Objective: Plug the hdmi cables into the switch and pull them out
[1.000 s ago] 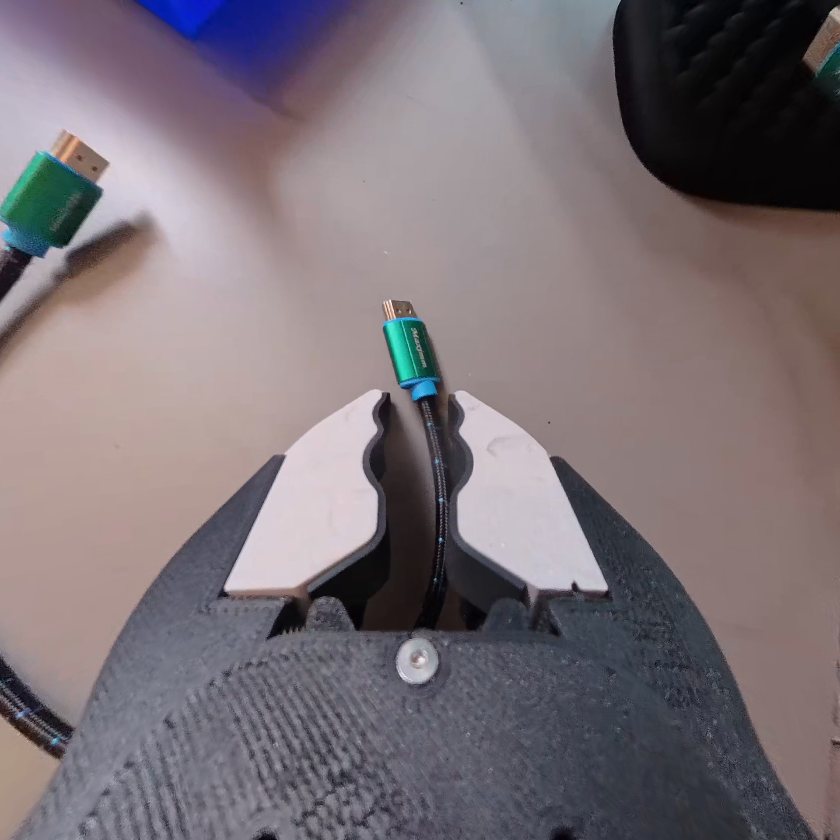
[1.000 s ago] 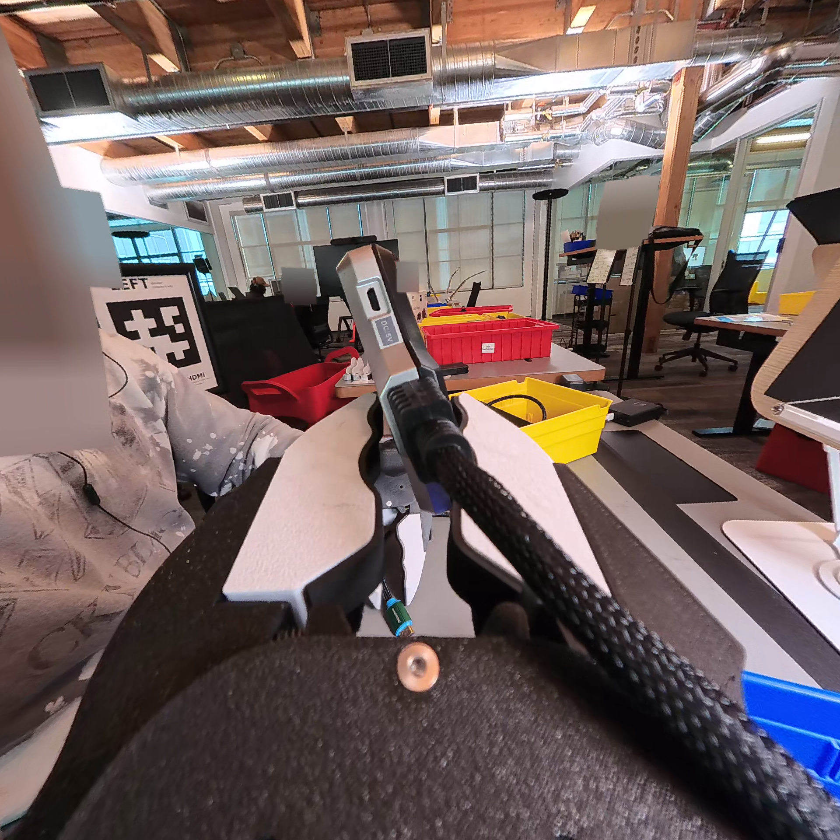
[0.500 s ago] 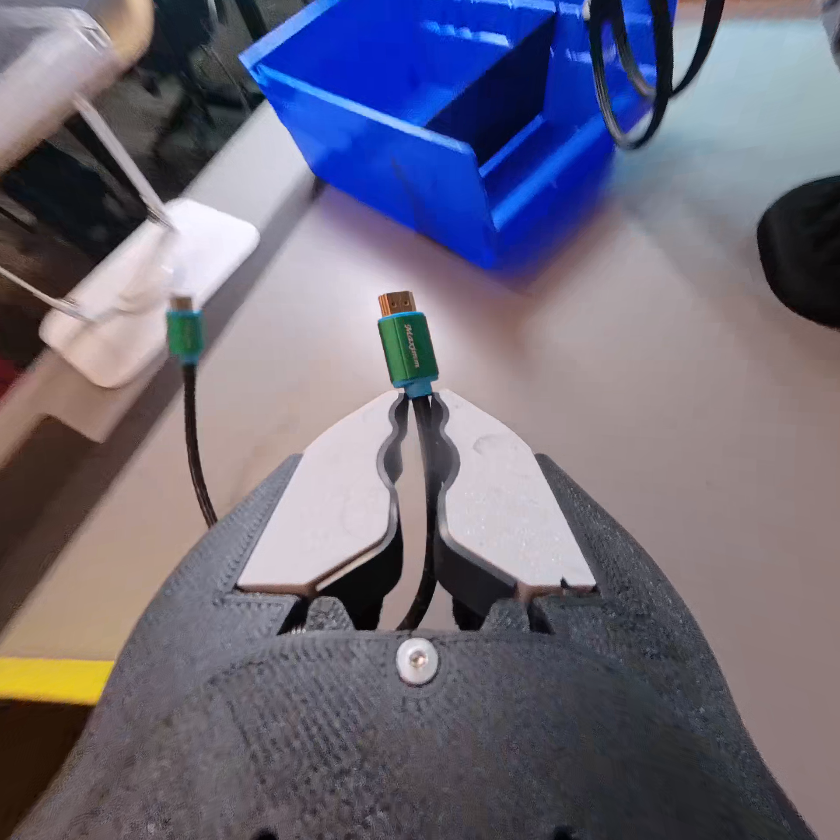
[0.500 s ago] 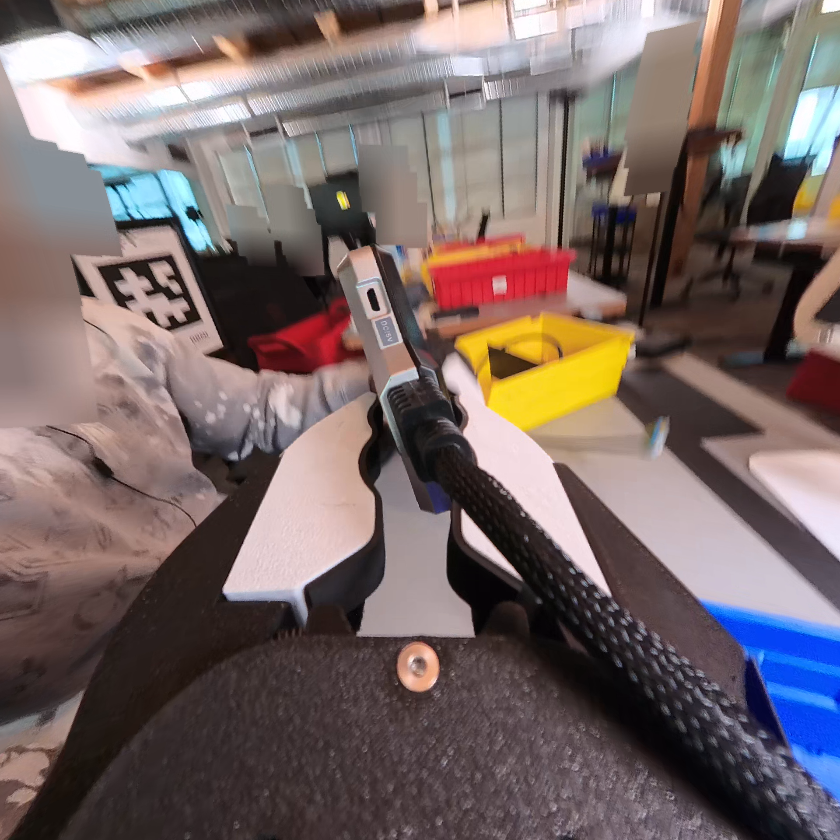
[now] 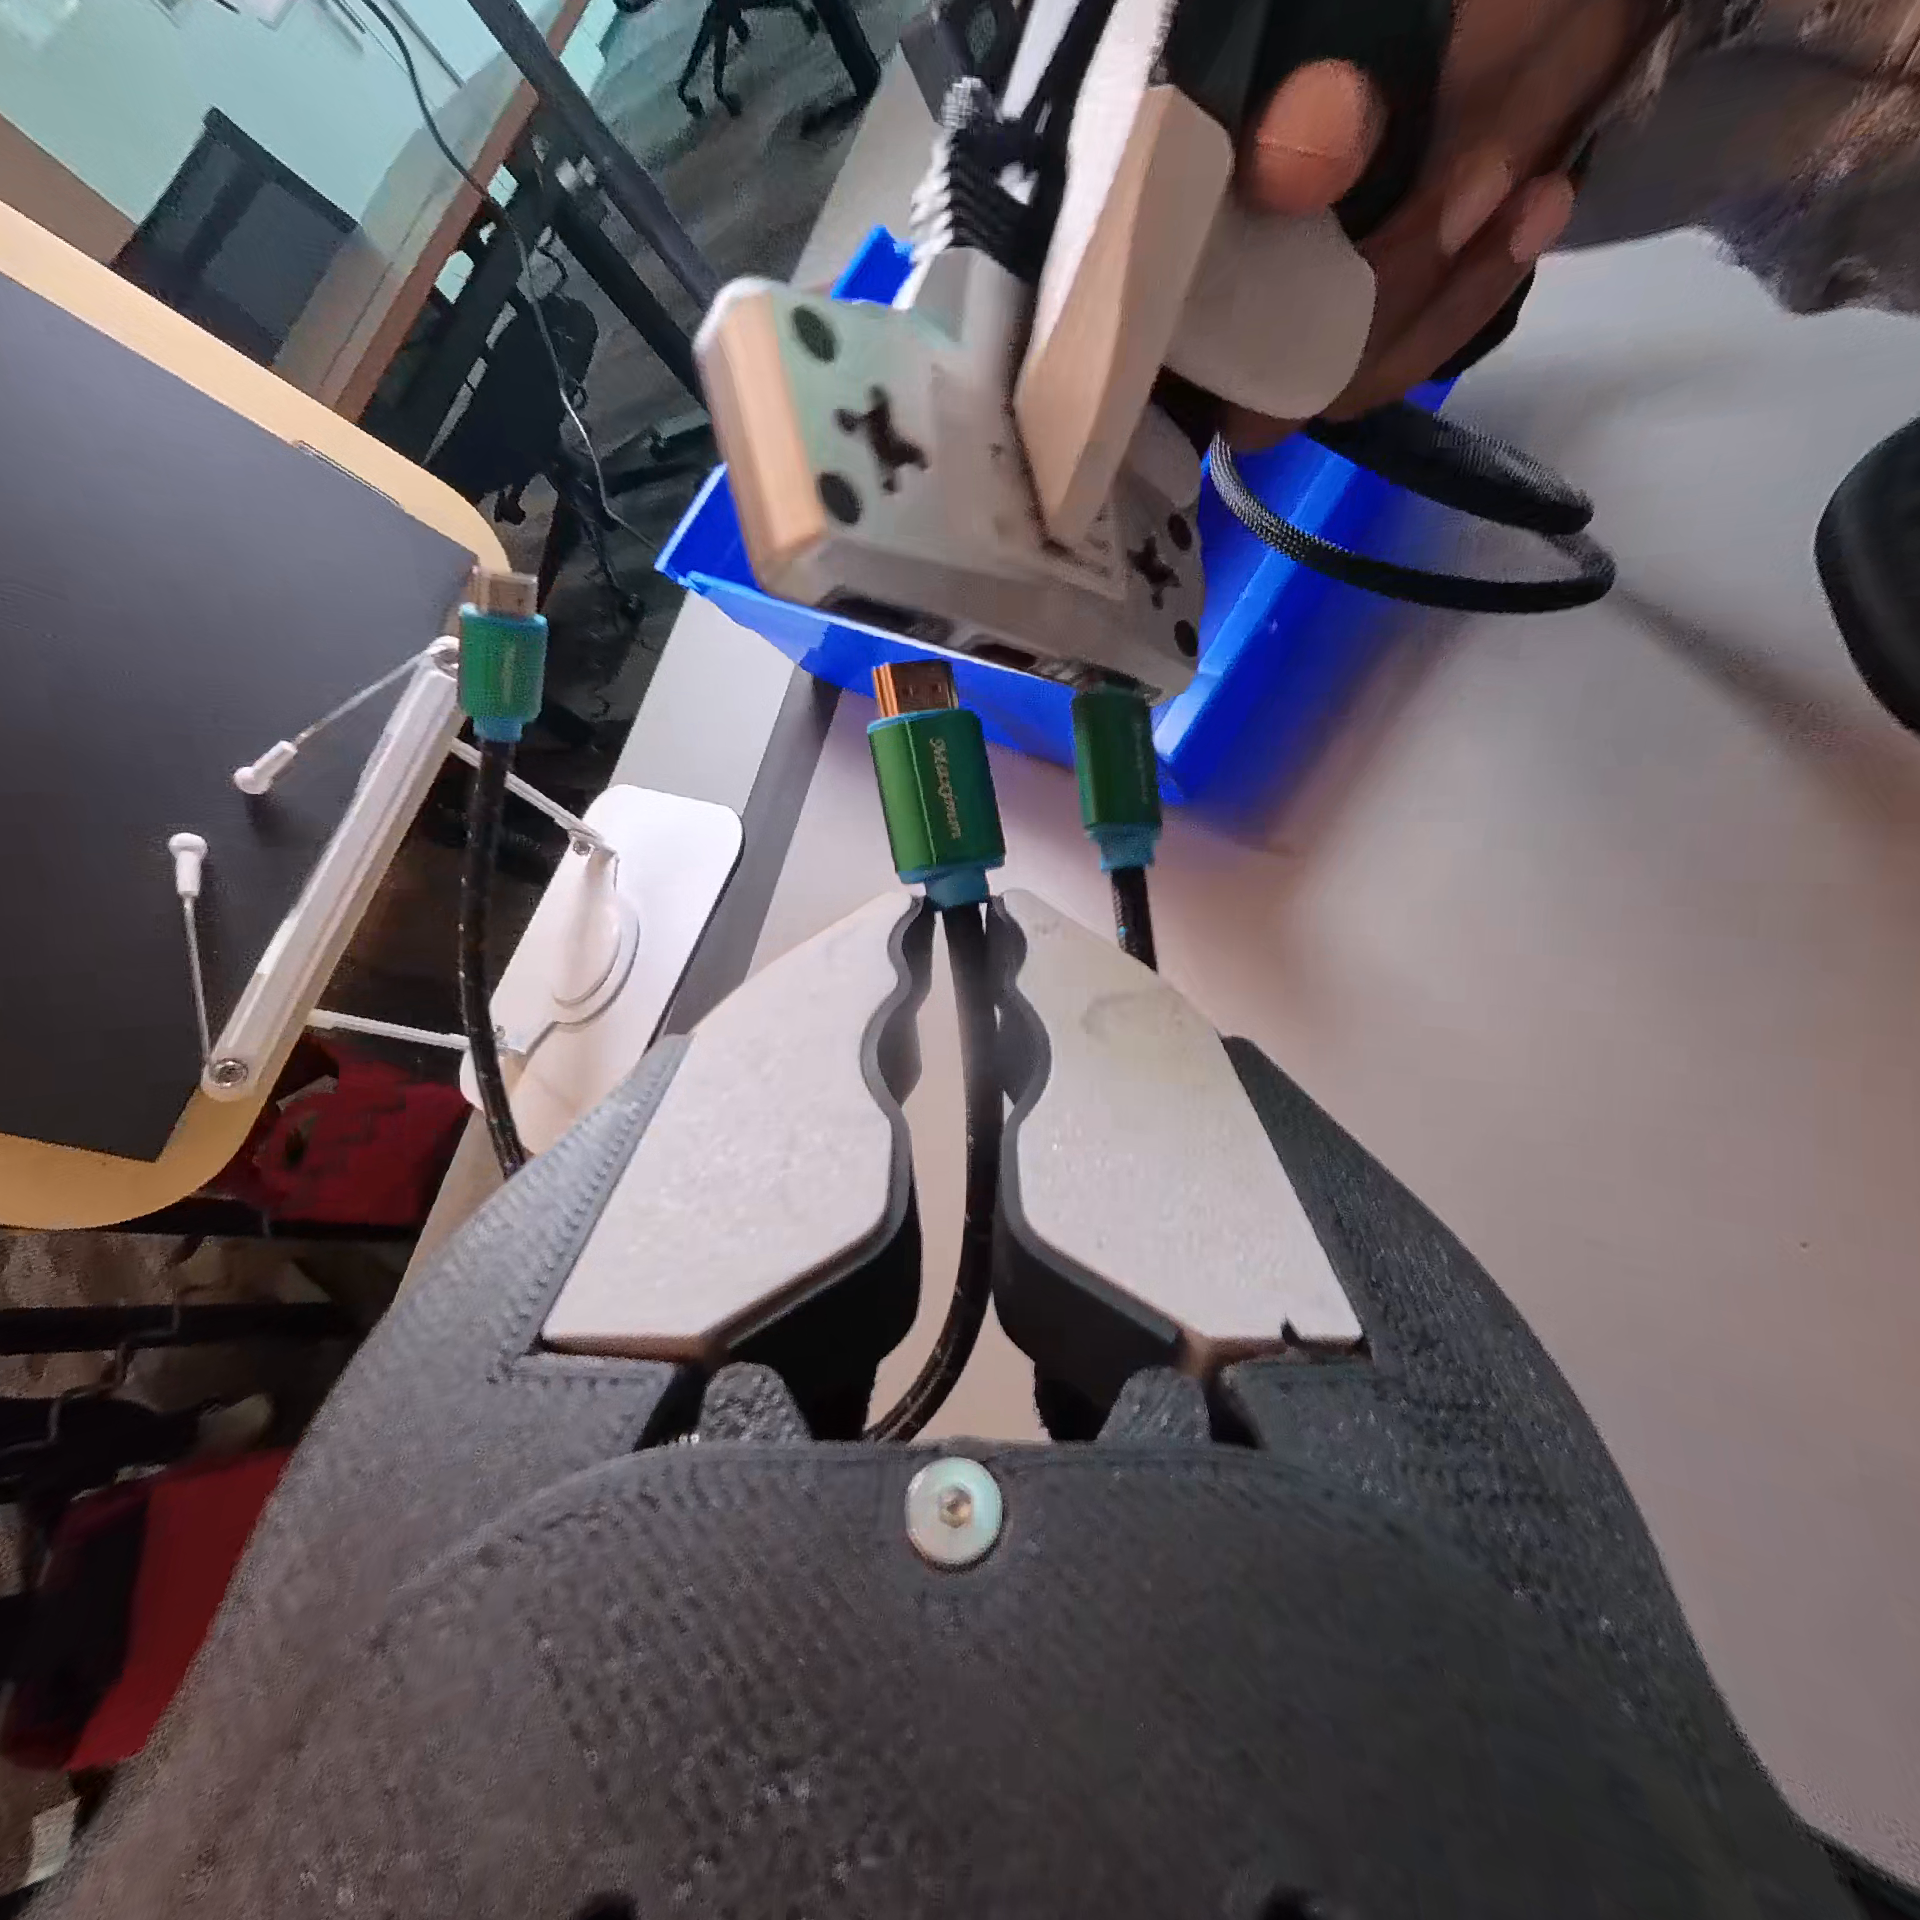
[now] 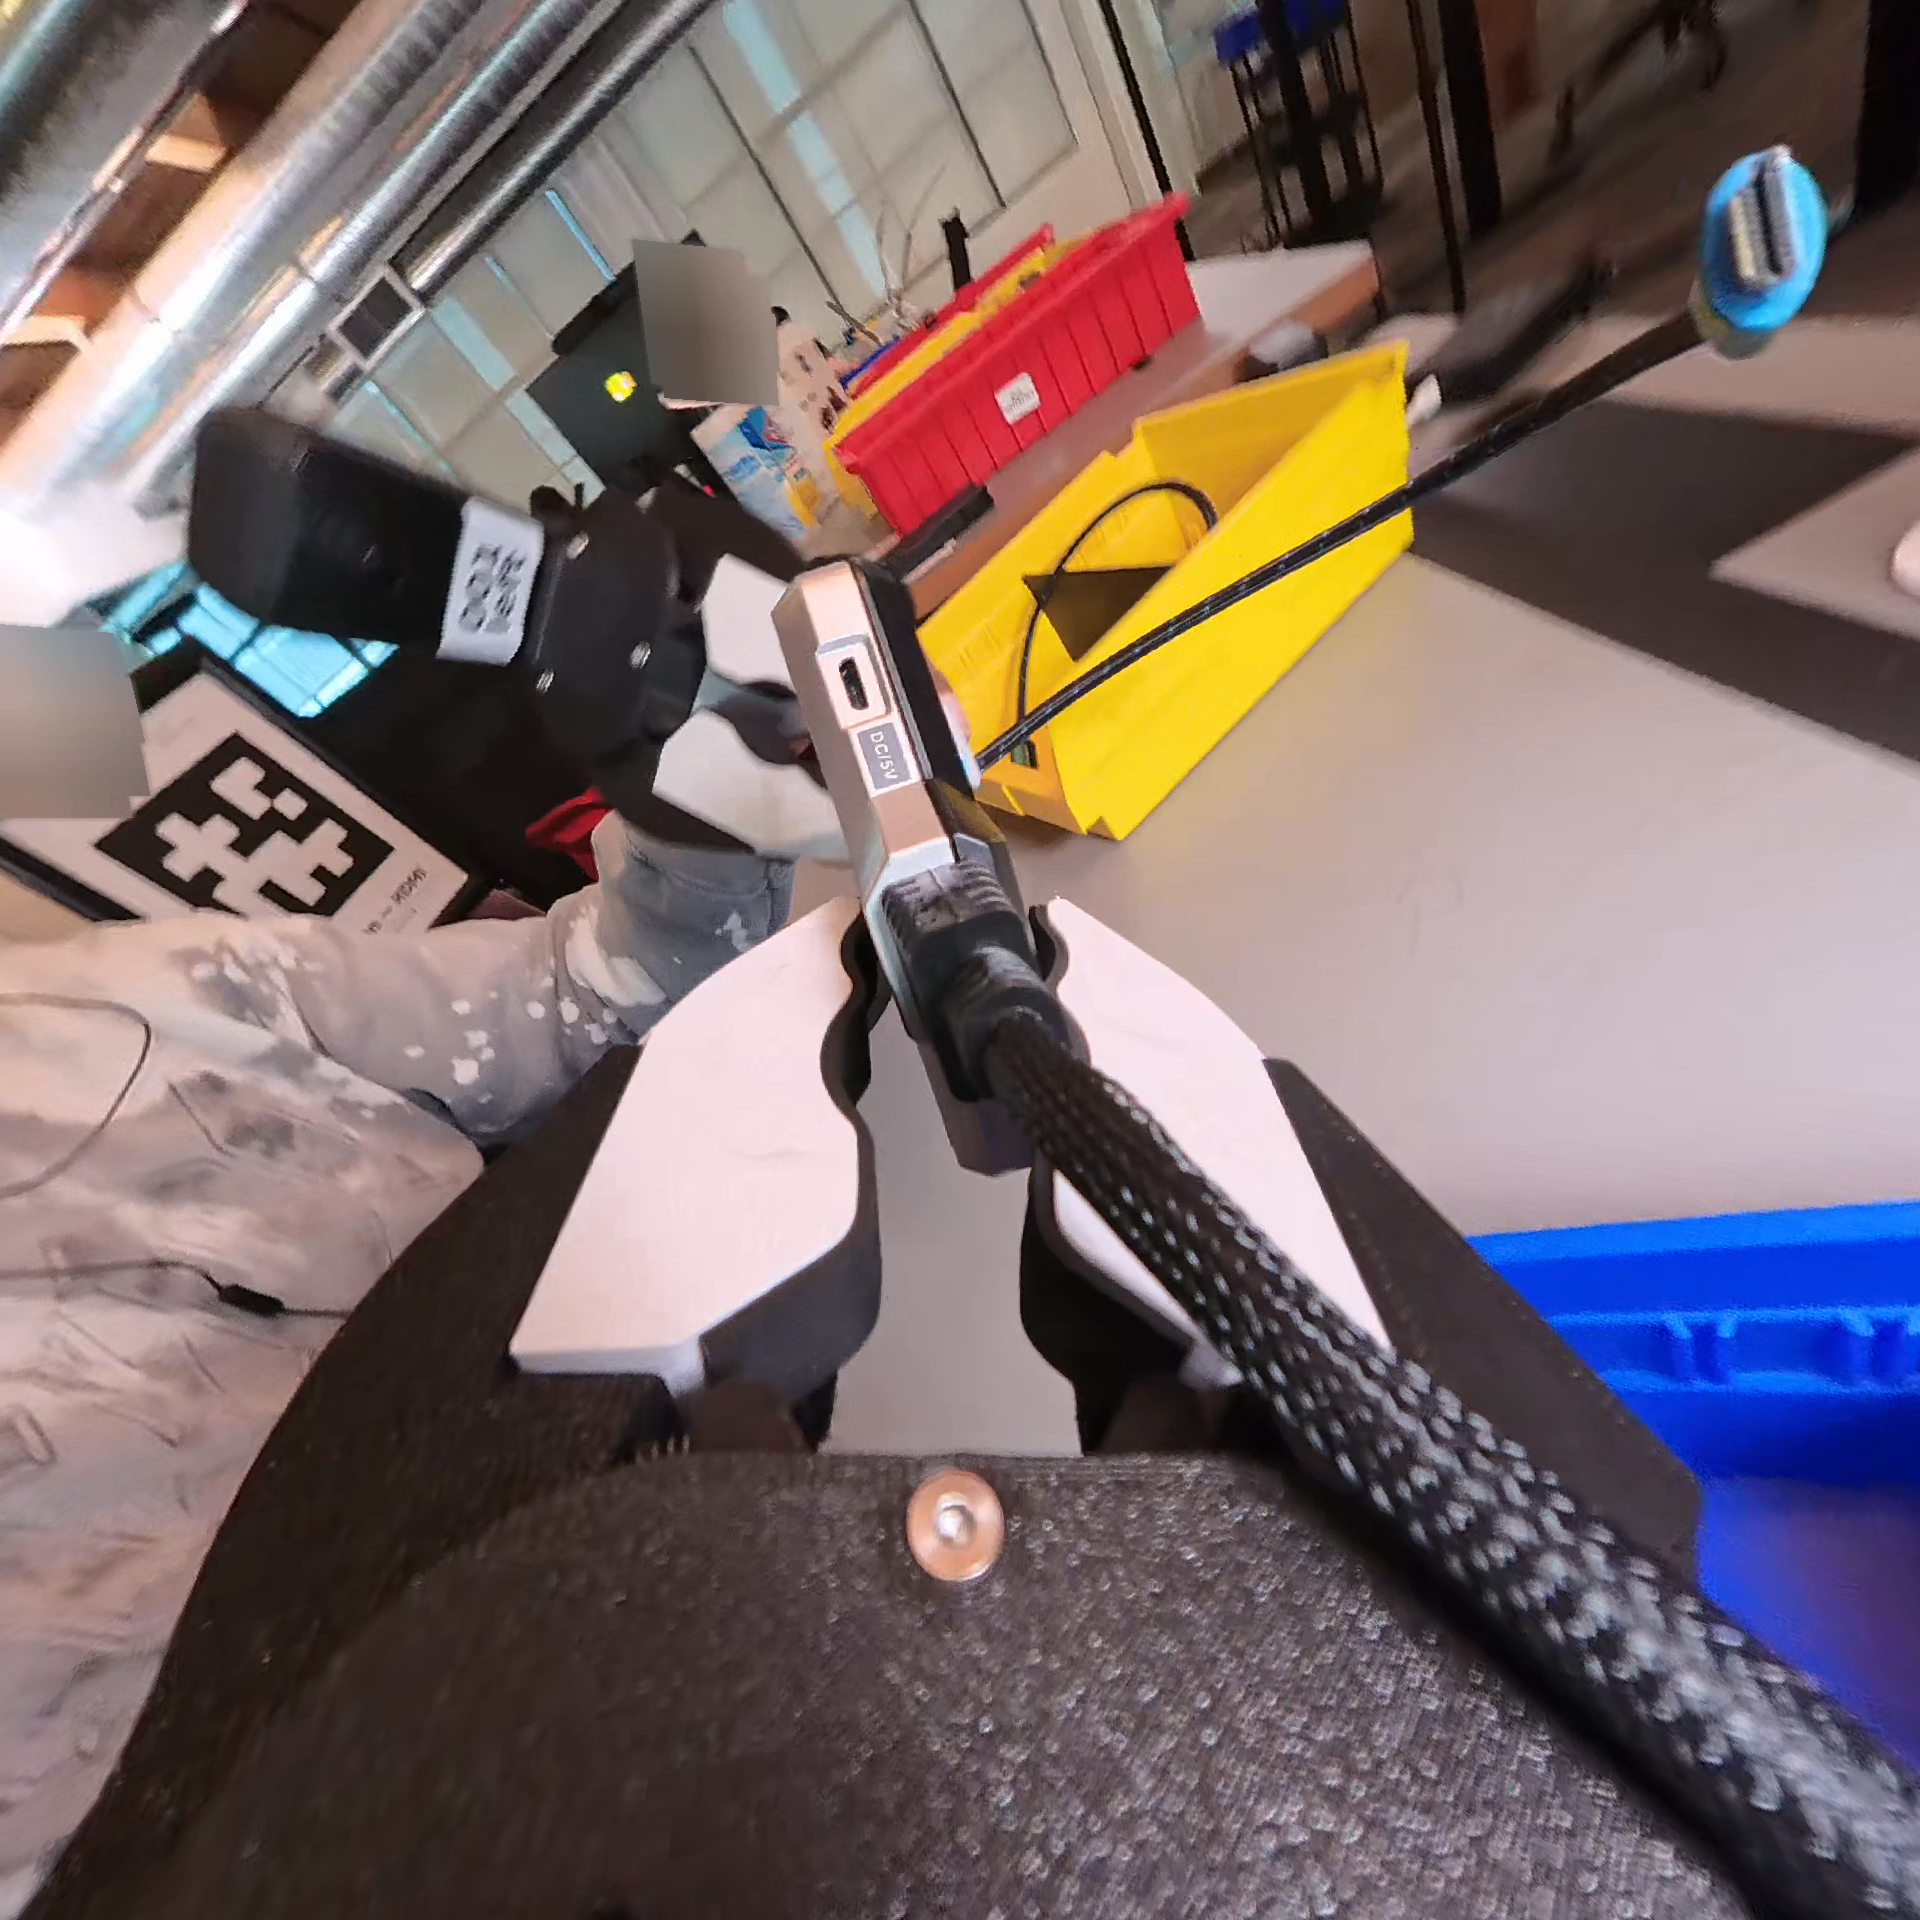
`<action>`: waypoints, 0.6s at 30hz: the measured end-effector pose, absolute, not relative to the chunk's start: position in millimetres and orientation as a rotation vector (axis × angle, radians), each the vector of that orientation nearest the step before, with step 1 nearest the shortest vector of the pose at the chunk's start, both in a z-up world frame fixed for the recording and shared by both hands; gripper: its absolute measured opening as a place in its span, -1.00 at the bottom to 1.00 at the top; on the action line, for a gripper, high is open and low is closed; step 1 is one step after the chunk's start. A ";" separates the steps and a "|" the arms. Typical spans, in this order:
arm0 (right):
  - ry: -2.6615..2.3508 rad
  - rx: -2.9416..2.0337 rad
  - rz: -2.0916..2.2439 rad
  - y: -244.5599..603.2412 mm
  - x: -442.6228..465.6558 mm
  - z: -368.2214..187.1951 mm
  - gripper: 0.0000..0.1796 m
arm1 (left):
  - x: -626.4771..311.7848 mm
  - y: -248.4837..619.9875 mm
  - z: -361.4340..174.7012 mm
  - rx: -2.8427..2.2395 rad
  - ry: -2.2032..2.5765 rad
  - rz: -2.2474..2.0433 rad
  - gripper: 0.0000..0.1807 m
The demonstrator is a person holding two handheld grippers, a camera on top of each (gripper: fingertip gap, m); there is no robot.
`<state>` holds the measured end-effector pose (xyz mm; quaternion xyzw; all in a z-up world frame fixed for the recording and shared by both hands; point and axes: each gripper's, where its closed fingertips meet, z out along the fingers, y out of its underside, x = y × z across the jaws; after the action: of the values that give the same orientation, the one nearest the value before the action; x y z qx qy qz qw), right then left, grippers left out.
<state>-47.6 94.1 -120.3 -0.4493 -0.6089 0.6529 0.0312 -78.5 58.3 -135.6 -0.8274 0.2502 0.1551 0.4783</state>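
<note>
Above the grey table (image 5: pixel 1507 1039), the left gripper (image 5: pixel 961 914) clamps a braided cable just behind its green HDMI plug (image 5: pixel 935 800), whose gold tip sits just below the switch (image 5: pixel 935 468). The right gripper (image 6: pixel 945 925) is closed on that silver switch, where a second green plug (image 5: pixel 1117 779) is already seated.

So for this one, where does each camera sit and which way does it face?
Left wrist view: on the left tongs, looking along them and down at the table; they grip a green HDMI cable just under the switch.
Right wrist view: on the right tongs, facing the room; they grip the switch; a sleeve shows.
Both show the switch and blue bin.
</note>
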 end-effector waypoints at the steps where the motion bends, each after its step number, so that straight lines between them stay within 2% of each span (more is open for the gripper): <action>1: -1.867 -1.423 2.012 93.9 -51.7 -124.2 -0.70 | -80.2 58.5 -141.5 -2.034 0.618 0.399 -0.88; 18: -1.754 -1.630 2.020 100.2 -72.4 -142.8 -0.70 | -94.7 58.3 -165.7 -2.033 0.710 0.596 -0.88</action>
<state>-72.4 100.2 -142.8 -0.5204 -0.5597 0.6449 0.0043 -94.7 58.3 -165.7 -0.8179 0.2857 0.2397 0.4383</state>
